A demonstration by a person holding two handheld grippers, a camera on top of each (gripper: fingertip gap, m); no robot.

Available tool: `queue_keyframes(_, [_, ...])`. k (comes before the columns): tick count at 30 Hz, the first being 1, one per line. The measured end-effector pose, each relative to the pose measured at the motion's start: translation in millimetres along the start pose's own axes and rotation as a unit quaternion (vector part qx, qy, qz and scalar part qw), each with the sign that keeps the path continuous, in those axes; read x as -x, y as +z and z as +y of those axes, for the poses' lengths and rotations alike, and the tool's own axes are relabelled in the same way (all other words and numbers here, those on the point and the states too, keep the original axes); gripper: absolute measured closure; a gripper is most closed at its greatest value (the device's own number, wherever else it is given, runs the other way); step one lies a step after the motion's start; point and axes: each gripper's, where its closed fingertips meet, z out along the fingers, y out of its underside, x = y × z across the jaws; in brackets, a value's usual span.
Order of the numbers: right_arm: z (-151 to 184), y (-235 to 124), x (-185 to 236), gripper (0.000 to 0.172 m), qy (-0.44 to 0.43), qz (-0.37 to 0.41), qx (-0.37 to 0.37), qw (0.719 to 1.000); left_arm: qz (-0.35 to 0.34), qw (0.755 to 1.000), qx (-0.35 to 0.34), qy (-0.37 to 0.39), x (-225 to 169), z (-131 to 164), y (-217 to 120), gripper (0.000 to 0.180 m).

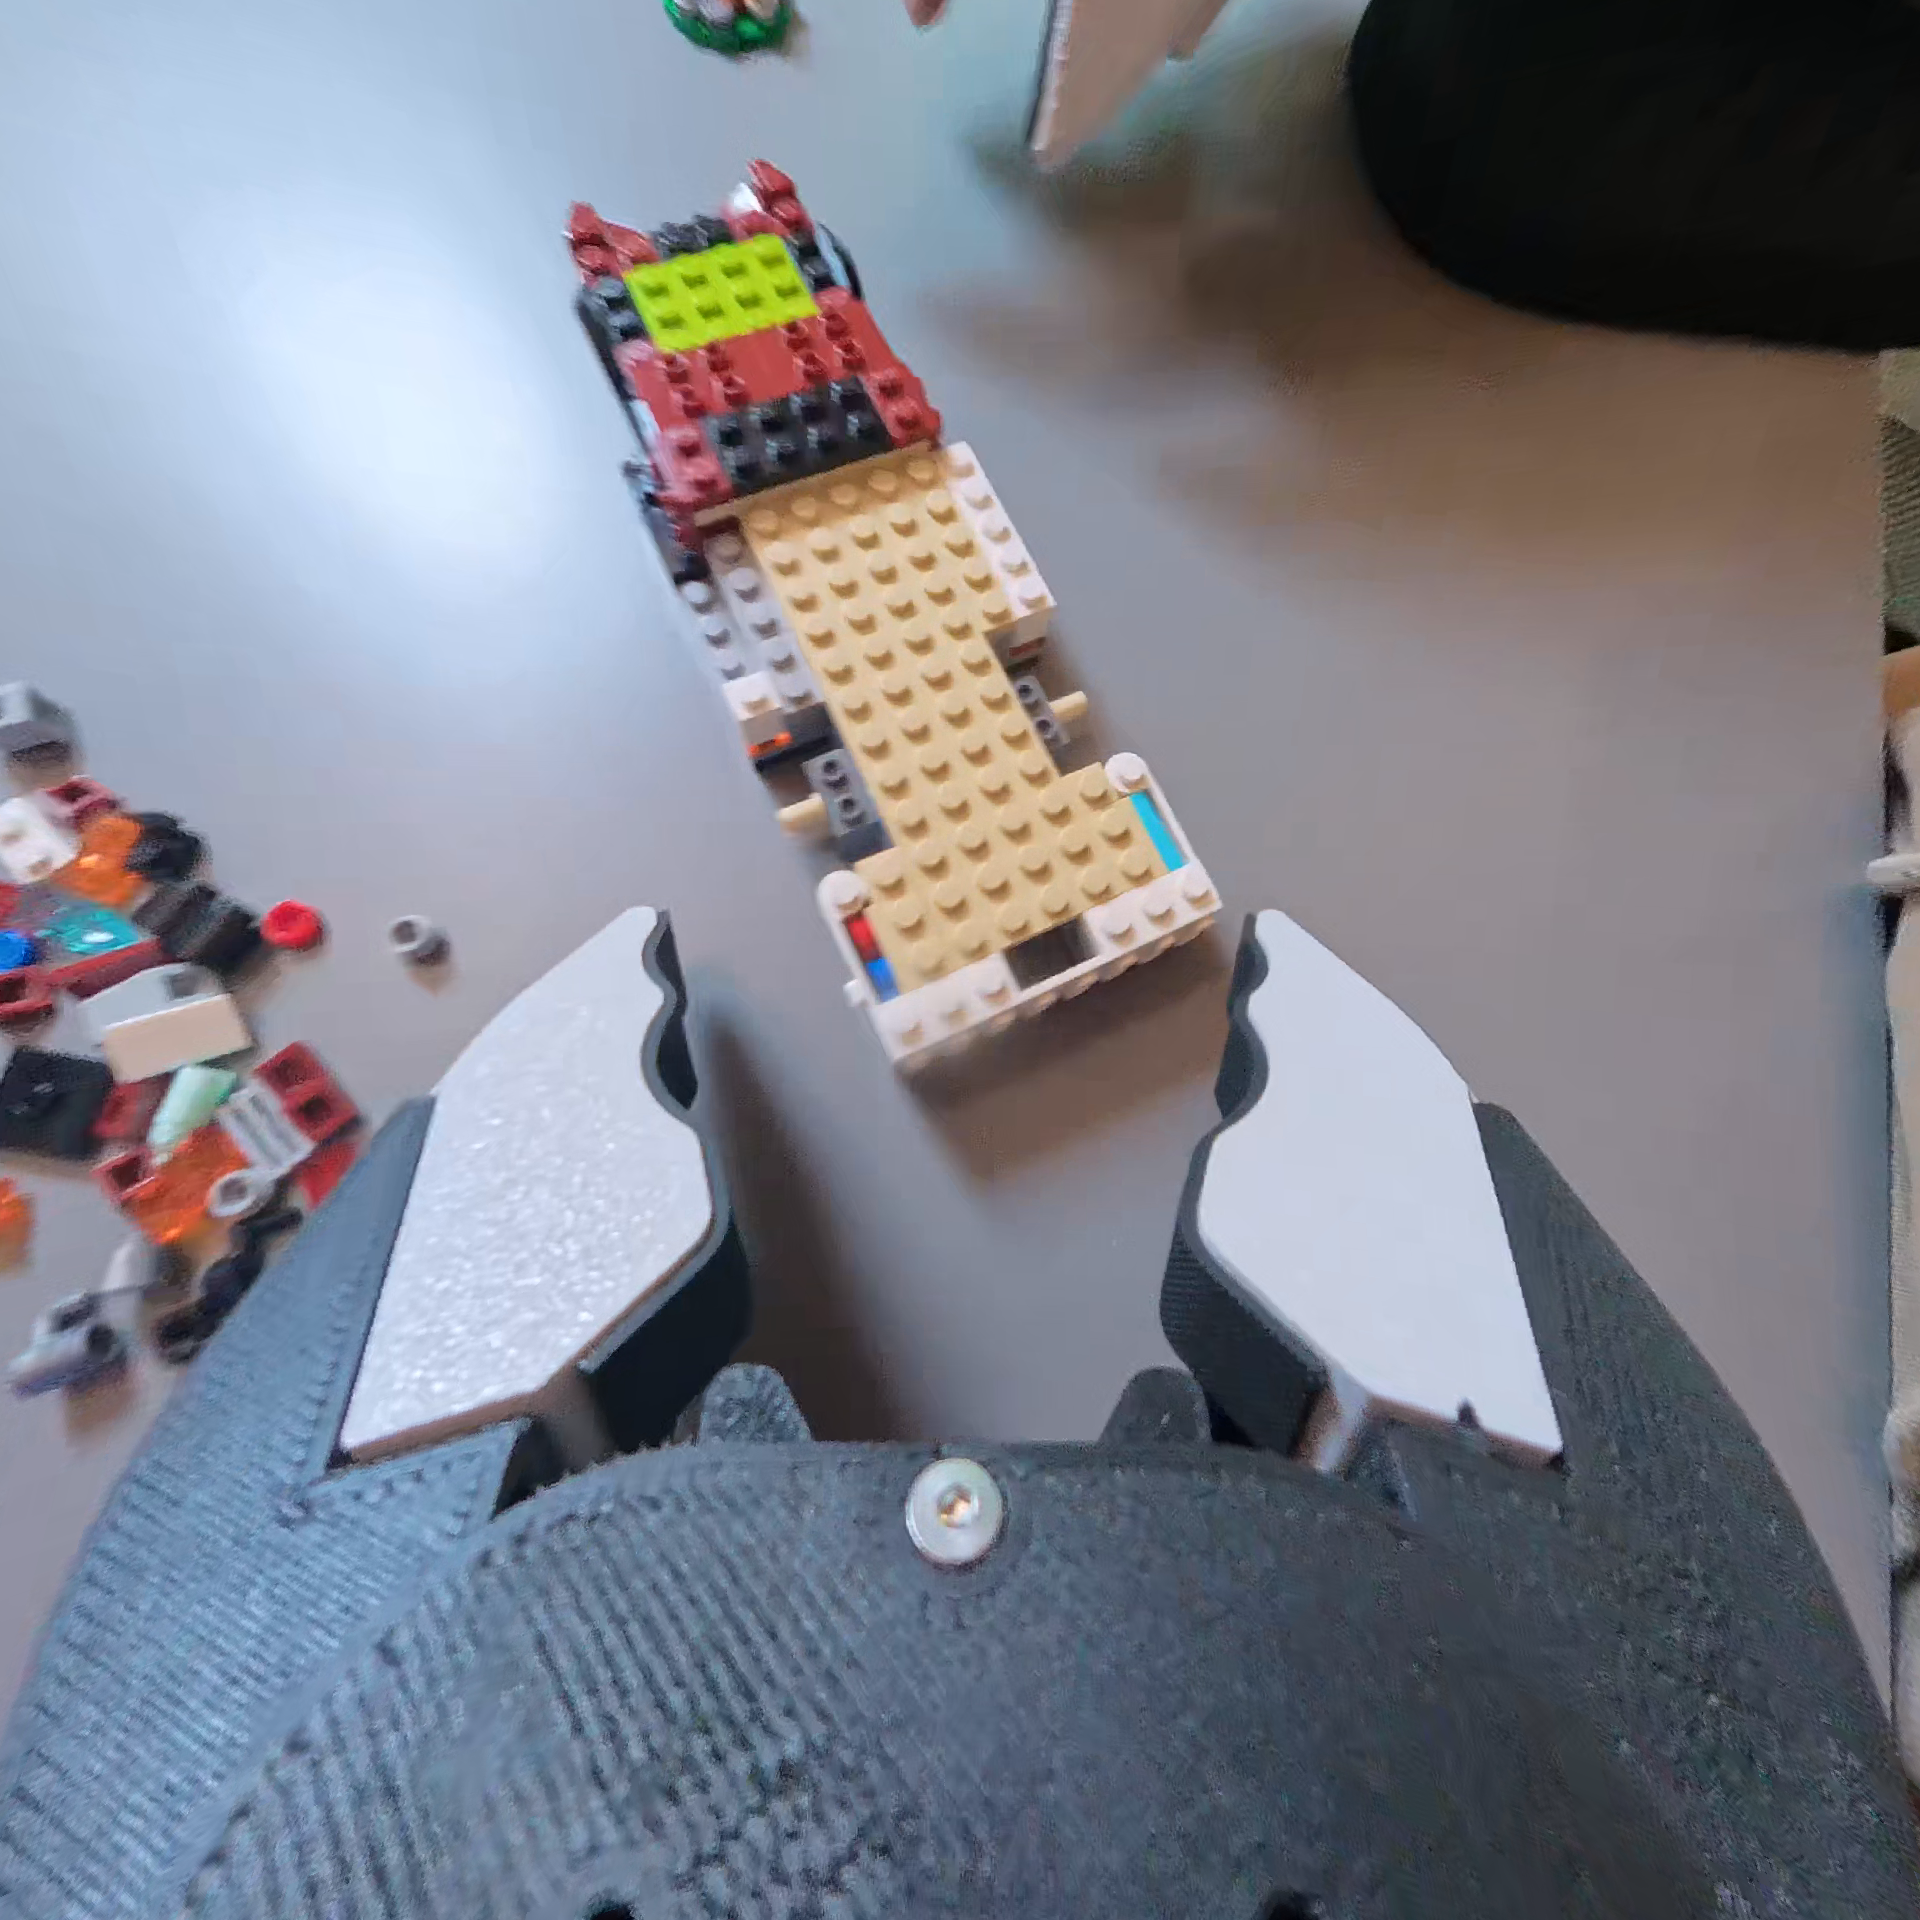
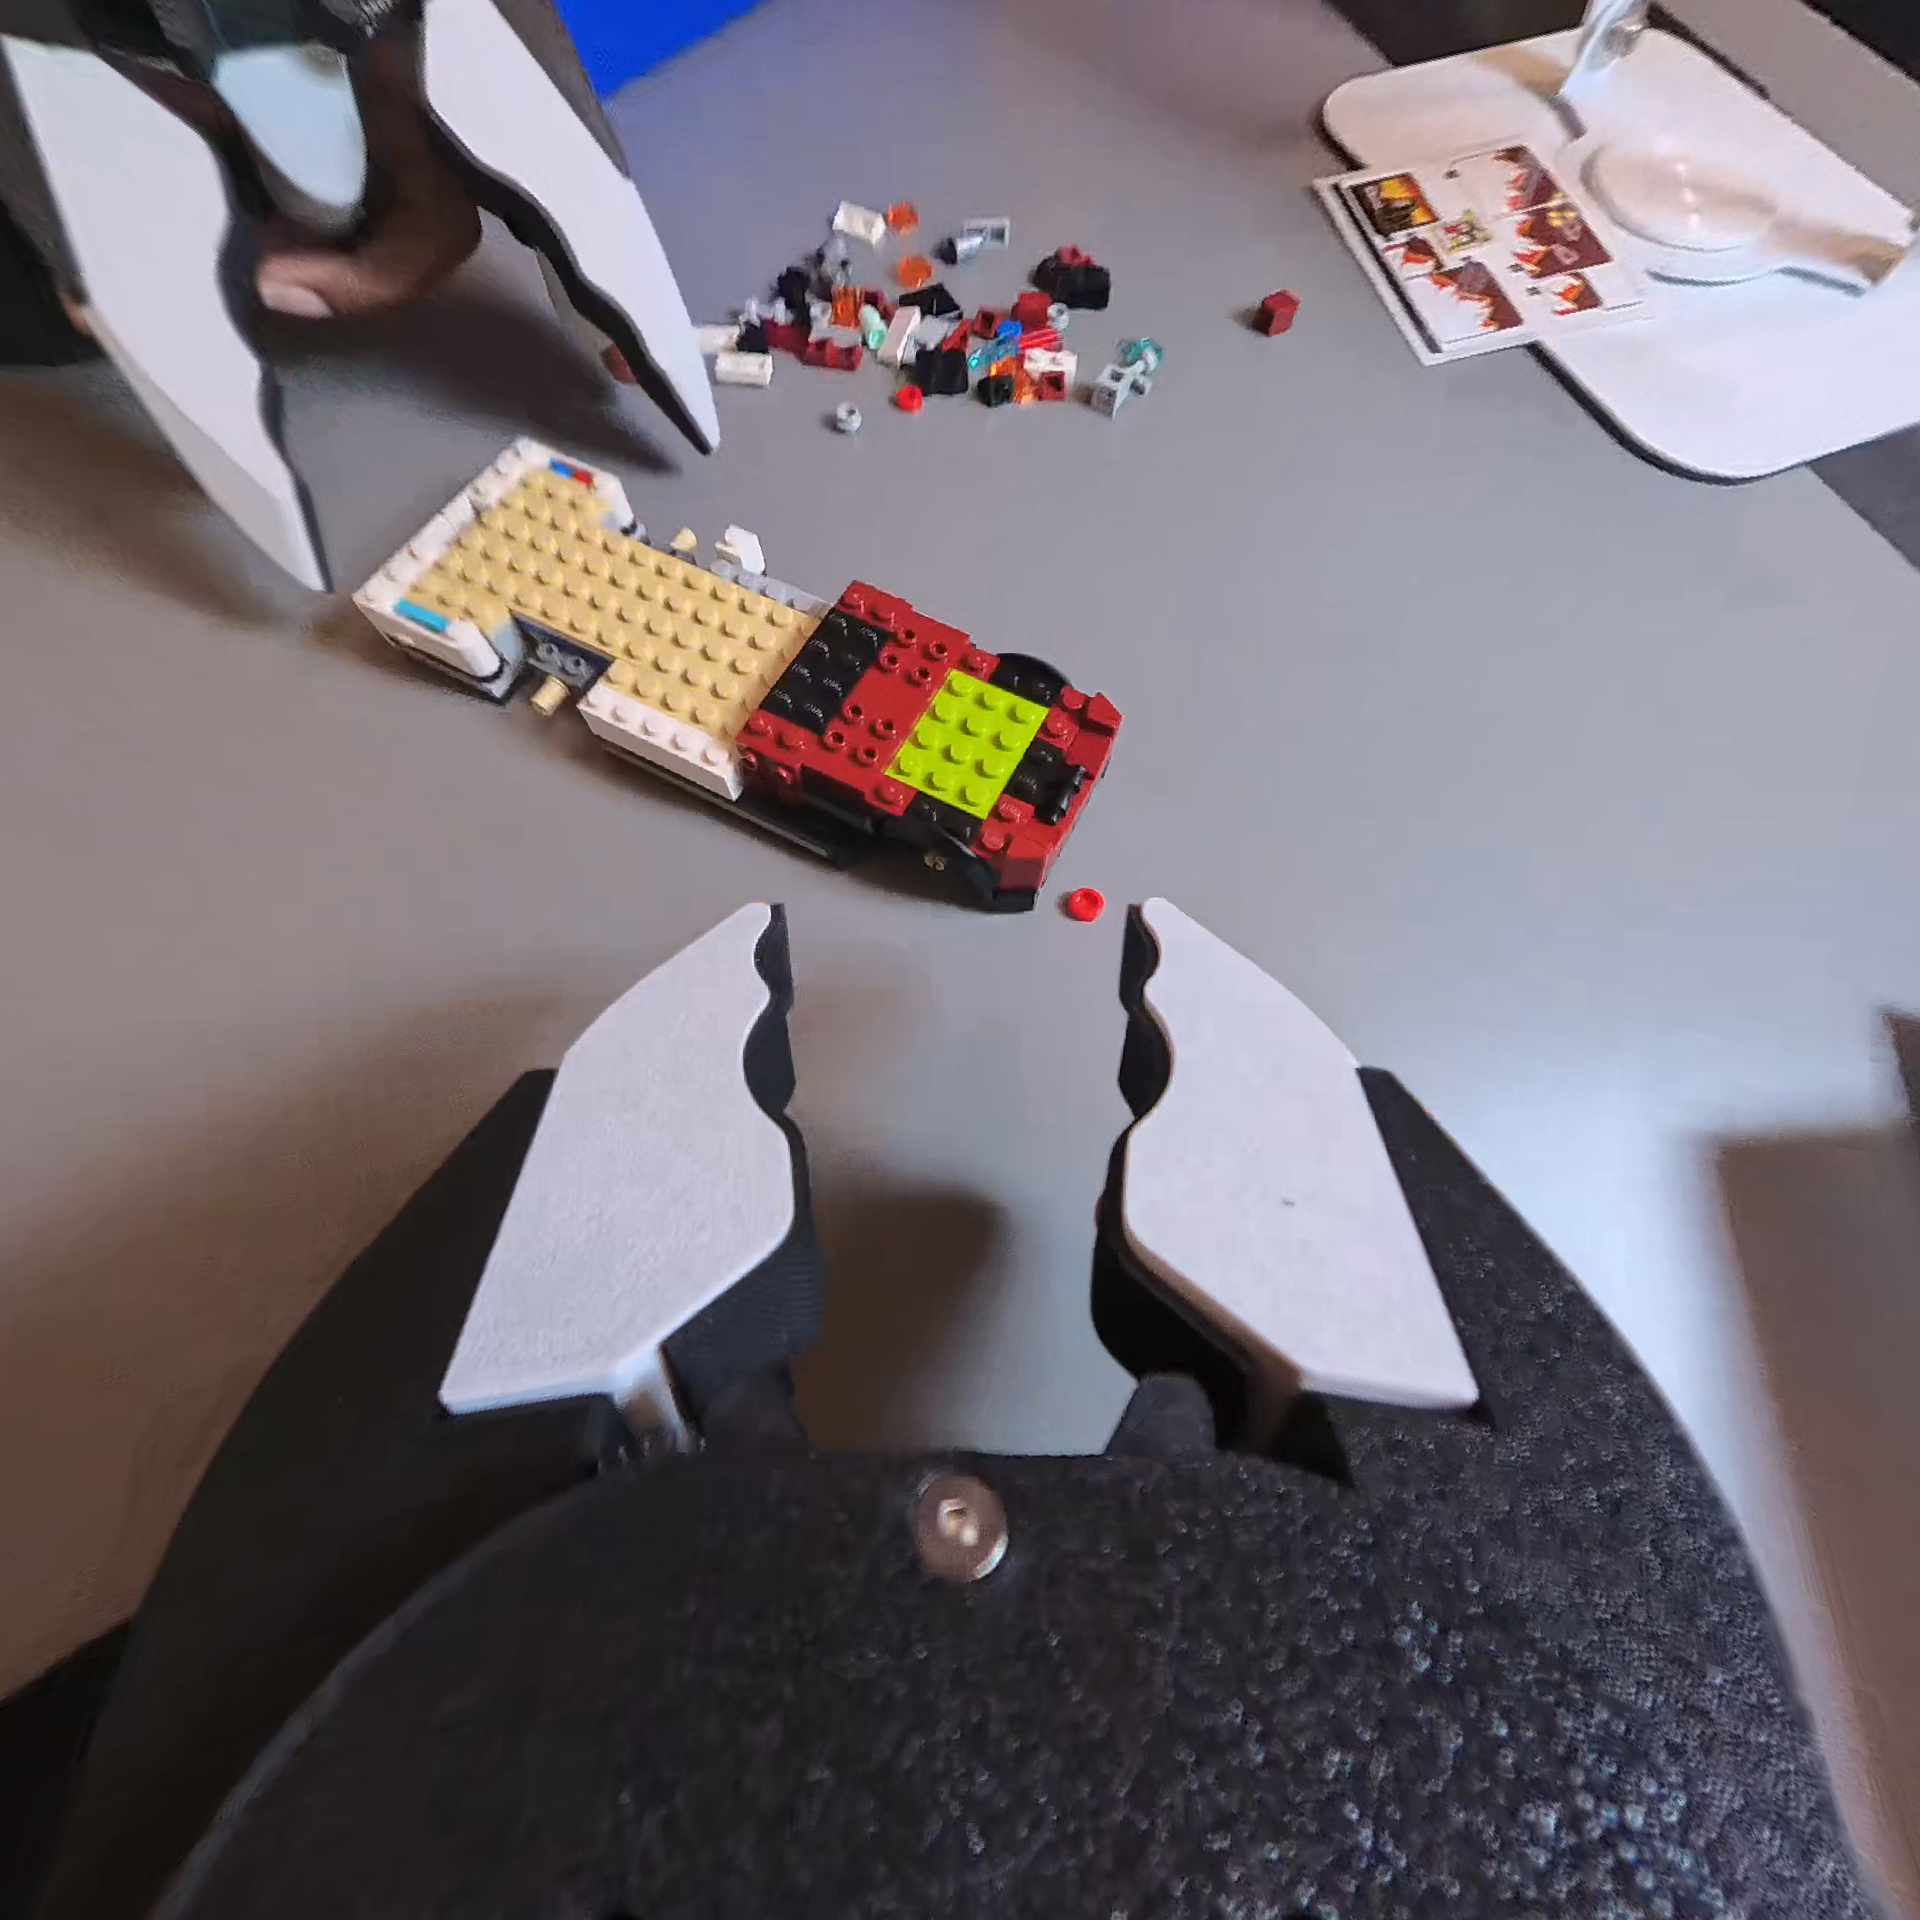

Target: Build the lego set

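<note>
A smooth grey table (image 2: 1455, 831) fills both views, with a long brick-built vehicle (image 2: 727, 675) lying flat on it as the landmark for everything else

The left gripper (image 1: 956, 935) hovers just short of the vehicle's white-and-tan end, pointed along its length and tilted down toward the table. Its jaws stand wide, with nothing between the pads; the white end lies just beyond the fingertips, touched by neither. In the right wrist view the same gripper (image 2: 499, 499) comes down from above at that end, fingers spread to either side of it and clear of the bricks.

The right gripper (image 2: 956, 914) sits low at the vehicle's opposite, dark-red end, angled toward it. Its jaws are moderately apart and bare, over plain table. A small red round stud (image 2: 1084, 904) lies loose just off the red end's corner, just beside the tip of the right-hand finger (image 2: 1226, 1039), seemingly apart from it.

The vehicle has a studded tan deck edged in white bricks, with small red, blue and turquoise pieces at the white end, grey pin bricks and tan pegs along its narrow middle, then a black patch, dark-red plates and a lime-green plate (image 2: 971, 753) at the far end.

Beyond the vehicle's long side lies a heap of loose bricks (image 2: 935, 322) in red, black, white and orange, and farther that way a printed booklet (image 2: 1475, 249) lies partly on a white tray (image 2: 1766, 395)
</note>
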Motion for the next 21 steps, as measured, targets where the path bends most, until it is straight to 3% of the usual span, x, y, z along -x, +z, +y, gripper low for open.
queue_keyframes(4, [-3,25,-7,0.103,-0.063,-0.028,0.054,0.996,-0.006,0.999,0.023,0.047,-4,3,12,0.094])
queue_keyframes(5, [-4,30,-8,0.101,-0.066,-0.037,0.064,0.995,-0.005,0.998,0.022,0.052,-1,4,10,0.102])
queue_keyframes(9, [-2,46,-10,0.099,-0.068,-0.063,0.088,0.992,-0.025,0.997,0.017,0.070,28,16,-10,0.108])
queue_keyframes(15, [2,38,14,0.115,-0.076,-0.075,0.099,0.989,-0.031,0.999,-0.021,0.040,45,18,-26,0.100])
queue_keyframes(18, [-1,35,18,0.105,-0.077,-0.060,0.095,0.991,-0.063,0.994,-0.004,0.087,48,22,-20,0.100])
queue_keyframes(21, [1,41,19,0.101,-0.085,-0.053,0.110,0.989,-0.067,0.992,-0.010,0.107,46,19,-20,0.113])
